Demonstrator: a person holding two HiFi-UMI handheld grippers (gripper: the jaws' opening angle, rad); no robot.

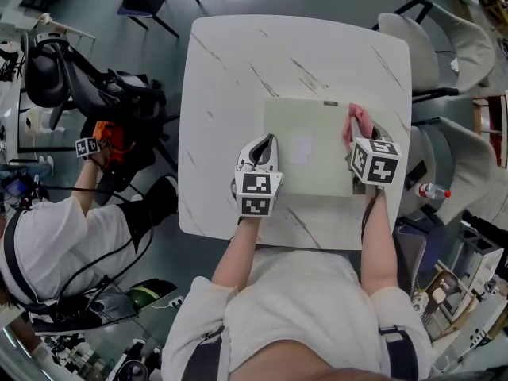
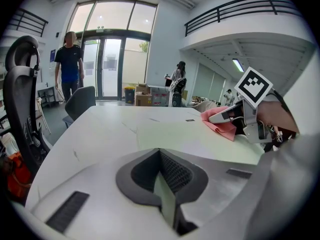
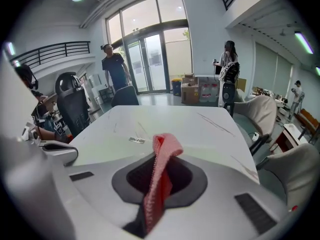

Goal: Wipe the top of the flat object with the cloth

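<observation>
A pale green flat object (image 1: pixel 309 145) lies on the white marble table (image 1: pixel 230 70), with a small label at its far edge. My left gripper (image 1: pixel 265 144) is shut on the object's left edge; in the left gripper view the thin green edge (image 2: pixel 167 196) sits pinched between the jaws. On the object's right side, my right gripper (image 1: pixel 356 136) is shut on a pink cloth (image 1: pixel 354 121). The cloth (image 3: pixel 161 170) stands up out of the jaws in the right gripper view. From the left gripper view, the cloth (image 2: pixel 220 122) rests on the green surface (image 2: pixel 175 134).
Pale chairs (image 1: pixel 436 50) stand along the table's right side, with a bottle (image 1: pixel 433 190) low beside them. A black office chair (image 1: pixel 55 70) and a seated person (image 1: pixel 48 240) are at the left. Two people stand by the glass doors (image 3: pixel 150 59).
</observation>
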